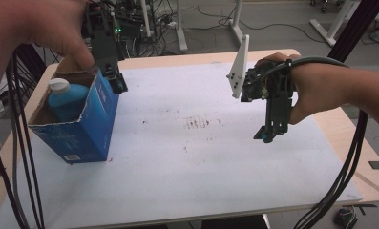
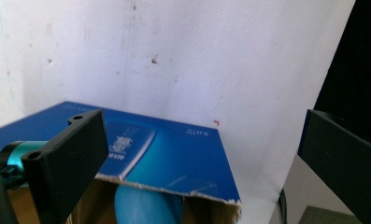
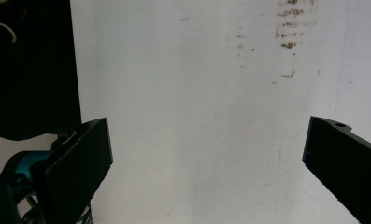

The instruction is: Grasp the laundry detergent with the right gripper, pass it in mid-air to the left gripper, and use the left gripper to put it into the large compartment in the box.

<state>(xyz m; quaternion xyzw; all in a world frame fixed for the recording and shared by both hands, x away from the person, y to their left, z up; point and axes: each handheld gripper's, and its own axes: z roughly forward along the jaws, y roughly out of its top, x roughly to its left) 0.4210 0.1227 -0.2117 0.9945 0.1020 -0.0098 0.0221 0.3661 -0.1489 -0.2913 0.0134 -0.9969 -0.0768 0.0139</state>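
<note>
White sheeting covers most of the pale wooden worktop (image 1: pixel 321 125), with faint reddish-brown smudges (image 1: pixel 197 123) near its middle. A blue cardboard box (image 1: pixel 84 125) stands near the worktop's left edge, its top torn open and its flaps ragged. Inside it, upright, is a blue bottle (image 1: pixel 65 100) with a white cap (image 1: pixel 58 85); the left gripper view shows the bottle's rounded blue shoulder just under the torn rim.

The left tongs (image 1: pixel 119 82) hang at the box's far right corner, right beside its upper rim; whether they touch it I cannot tell. Their jaws stand wide apart, with nothing pressed between them. The right tongs (image 1: pixel 268 133) hover over the right half of the worktop, well apart from the box, pointing down at bare white sheeting, jaws spread and empty. A grey three-cornered plate (image 1: pixel 238 67) sits on top of them.
</note>
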